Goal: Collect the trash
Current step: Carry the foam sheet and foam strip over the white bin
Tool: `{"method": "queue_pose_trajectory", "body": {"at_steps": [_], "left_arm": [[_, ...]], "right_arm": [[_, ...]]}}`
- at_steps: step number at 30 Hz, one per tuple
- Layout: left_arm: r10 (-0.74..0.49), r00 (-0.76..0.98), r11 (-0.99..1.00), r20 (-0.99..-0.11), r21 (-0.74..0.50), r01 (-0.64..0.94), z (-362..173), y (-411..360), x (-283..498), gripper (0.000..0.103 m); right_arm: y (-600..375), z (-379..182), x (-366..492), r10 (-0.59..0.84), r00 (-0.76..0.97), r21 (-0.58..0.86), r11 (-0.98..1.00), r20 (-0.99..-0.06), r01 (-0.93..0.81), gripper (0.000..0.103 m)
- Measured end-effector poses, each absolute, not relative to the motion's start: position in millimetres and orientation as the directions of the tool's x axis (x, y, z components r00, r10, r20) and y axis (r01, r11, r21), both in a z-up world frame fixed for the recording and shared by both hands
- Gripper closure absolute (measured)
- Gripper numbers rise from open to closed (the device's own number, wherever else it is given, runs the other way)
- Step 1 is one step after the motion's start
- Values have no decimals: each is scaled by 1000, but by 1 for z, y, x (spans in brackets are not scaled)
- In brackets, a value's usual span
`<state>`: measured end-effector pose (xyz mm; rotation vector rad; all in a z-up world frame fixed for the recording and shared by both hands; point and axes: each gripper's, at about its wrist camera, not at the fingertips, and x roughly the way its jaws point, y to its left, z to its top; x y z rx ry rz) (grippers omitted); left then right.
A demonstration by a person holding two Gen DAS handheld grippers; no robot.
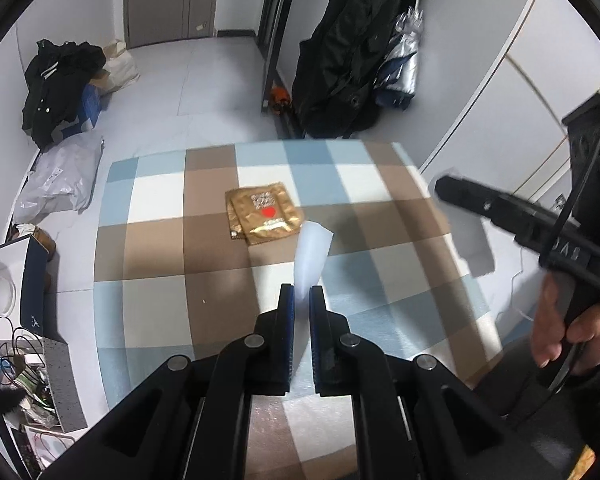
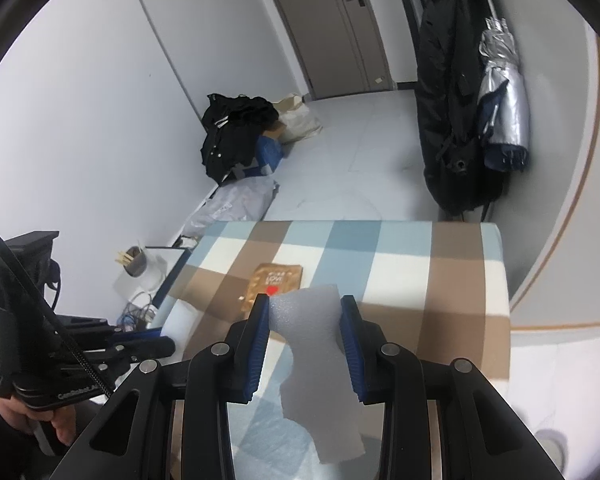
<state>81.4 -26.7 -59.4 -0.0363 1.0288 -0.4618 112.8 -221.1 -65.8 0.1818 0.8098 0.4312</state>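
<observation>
Where right tongs [image 2: 304, 306] pinch: foam [image 2: 308, 320].

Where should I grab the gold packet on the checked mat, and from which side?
Take the gold foil packet by its near-right corner, coming from above and the near side, jaws tilted down. It lies flat on the checked mat, so only an edge can be pinched, and that crinkled corner seems to lift slightly. Both grippers look occupied: left gripper and right gripper each hold white foam.

The left tongs [image 1: 301, 292] are held shut, angled down; the right tongs [image 2: 305, 304] are held partly spread.
</observation>
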Motion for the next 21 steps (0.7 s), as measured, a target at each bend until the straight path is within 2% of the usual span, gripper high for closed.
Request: {"method": "queue_pose_trajectory", "body": {"at_steps": [11,21], "left_arm": [[-489,513,864,-706,-312,396,-10,-35,58,100],[-600,491,786,-631,-350,510,27,-86,43,100]], "right_arm": [[-242,-3,62,434,710,310,899,-554,-309,70],[-300,52,9,366,814,246,928,-451,-281,70]]}}
